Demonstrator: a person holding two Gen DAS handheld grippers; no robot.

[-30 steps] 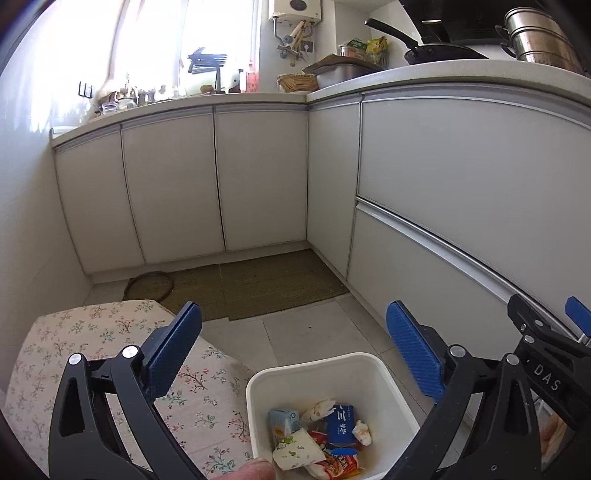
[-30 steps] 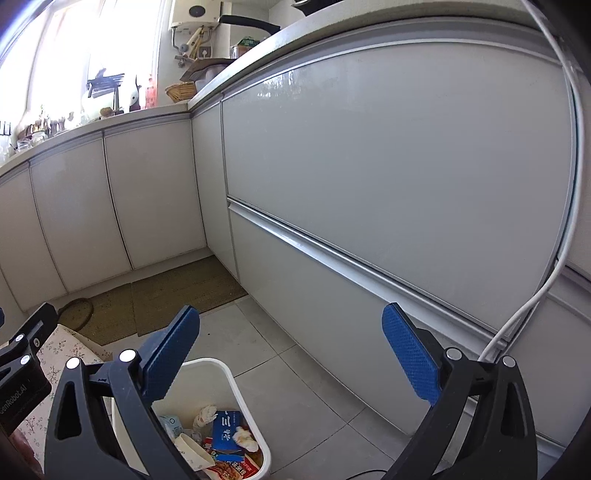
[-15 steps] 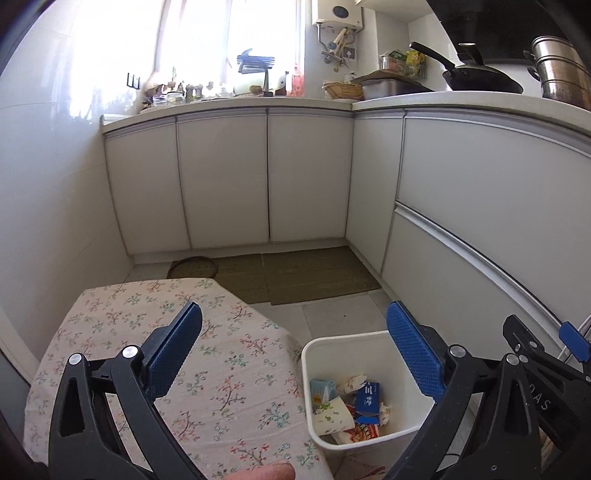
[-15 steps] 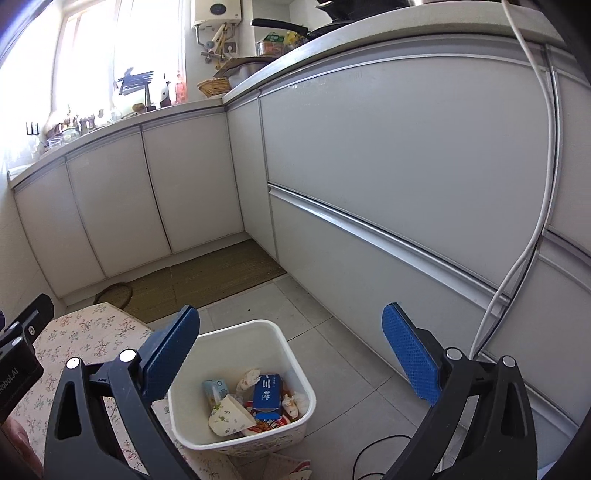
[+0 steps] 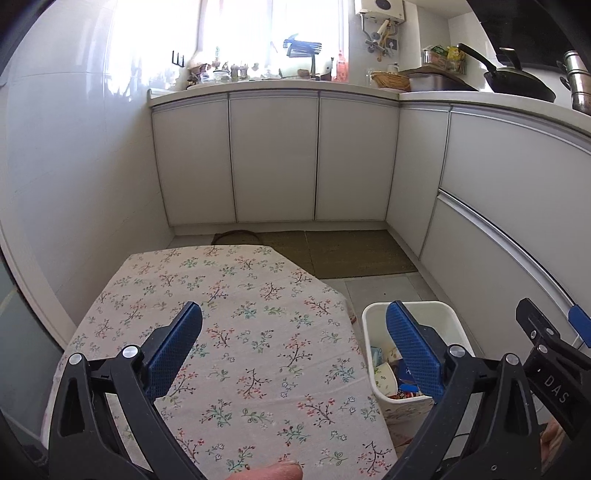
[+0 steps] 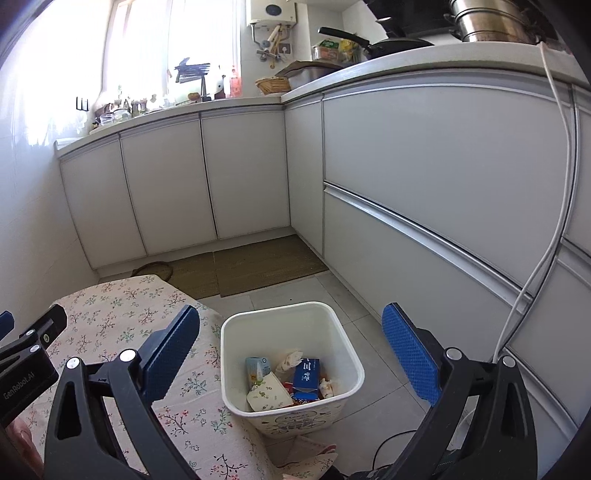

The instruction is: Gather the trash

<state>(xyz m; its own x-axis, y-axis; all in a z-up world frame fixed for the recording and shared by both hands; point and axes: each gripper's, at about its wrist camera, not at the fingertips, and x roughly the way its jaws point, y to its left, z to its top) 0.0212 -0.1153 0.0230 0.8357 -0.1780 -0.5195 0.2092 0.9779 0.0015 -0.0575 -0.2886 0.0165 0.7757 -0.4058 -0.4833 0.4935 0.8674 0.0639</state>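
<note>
Trash sits already in the white bin (image 6: 291, 369), which stands on the tiled floor at the lower centre of your right wrist view and at the lower right of your left wrist view. Inside it you can see a blue carton (image 6: 306, 374), a paper cup (image 6: 269, 397) with a leaf print lying on its side, a pale blue packet (image 6: 256, 369) standing against the left wall, and crumpled white tissue (image 6: 290, 360) towards the back. A red wrapper shows beneath them, partly hidden.

Your left gripper (image 5: 293, 345) is spread wide, its blue pads well apart and nothing between them. It hangs over the floral tablecloth (image 5: 236, 317) that fills the lower middle of that frame; its right-hand pad overlaps the bin's left part in the picture. Your right gripper (image 6: 291, 349) is equally wide and holds nothing, and in its frame the bin lies between the two blue pads, lower down.

Just left of the bin, the cloth-covered table (image 6: 122, 317) edge comes close to the bin's rim; whether they touch you cannot tell from here. Some cloth and paper lie on the floor at the bin's base, at the bottom centre of the right view.

Beyond, a brown floor mat (image 6: 266, 264) lies against the white cabinets (image 6: 166, 184) in the middle of the frame. At the upper right, a black frying pan (image 6: 373, 42) and a steel pot (image 6: 491, 22) rest on the counter, and a white cable (image 6: 554, 206) runs down the cabinet front.
</note>
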